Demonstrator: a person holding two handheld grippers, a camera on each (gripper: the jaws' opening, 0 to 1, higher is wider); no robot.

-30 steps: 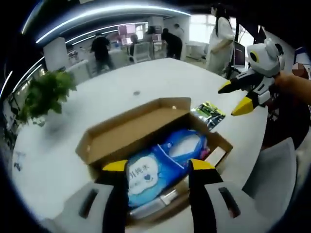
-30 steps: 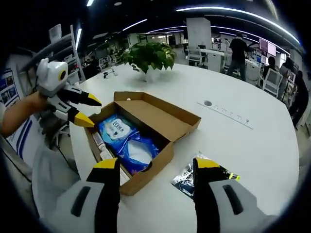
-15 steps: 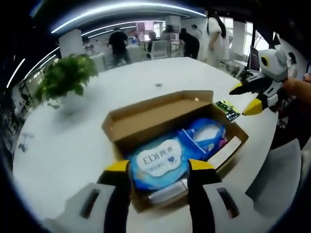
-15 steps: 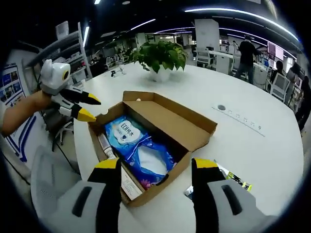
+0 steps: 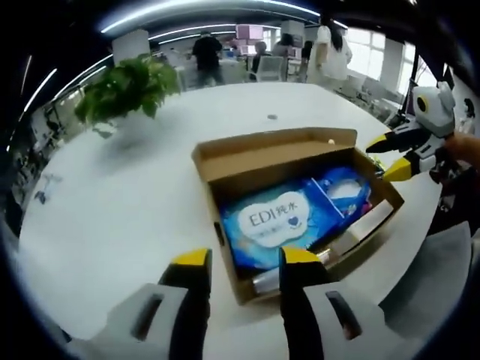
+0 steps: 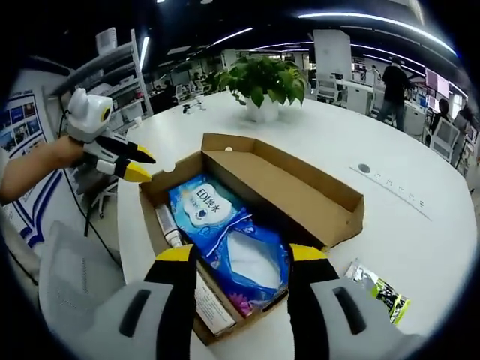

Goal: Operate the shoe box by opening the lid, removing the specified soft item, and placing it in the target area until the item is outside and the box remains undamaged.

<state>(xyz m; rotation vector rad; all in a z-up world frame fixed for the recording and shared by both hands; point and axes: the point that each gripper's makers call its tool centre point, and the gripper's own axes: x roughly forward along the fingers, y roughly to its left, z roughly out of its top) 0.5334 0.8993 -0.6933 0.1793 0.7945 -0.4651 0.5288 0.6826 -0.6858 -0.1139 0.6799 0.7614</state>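
Left gripper view: the left gripper [image 5: 238,259] has its two yellow-tipped jaws spread, holding nothing, poised just over the near short end of the open brown cardboard shoe box [image 5: 279,150]. The box's long axis runs from 6 o'clock toward 2 o'clock, its lid folded back along the far long side. Inside lies one blue soft pack of wet wipes [image 5: 274,223], its white label reading "EDI", lengthwise with the box; a second blue-and-white soft pack [image 5: 343,189] sits beyond it, and a slim tube [image 5: 270,279] at the near end is partly hidden by the box wall. At 3 o'clock the right gripper [image 5: 381,156] hovers by the far corner.

Right gripper view: the right gripper [image 6: 241,255] has its jaws parted and empty above the second pack [image 6: 251,259]. The wipes pack [image 6: 202,209] lies toward 11 o'clock. One small dark foil sachet [image 6: 379,289] rests on the white round table [image 6: 420,247] at 4 o'clock. One green potted plant [image 6: 262,79] stands far off at 12 o'clock.
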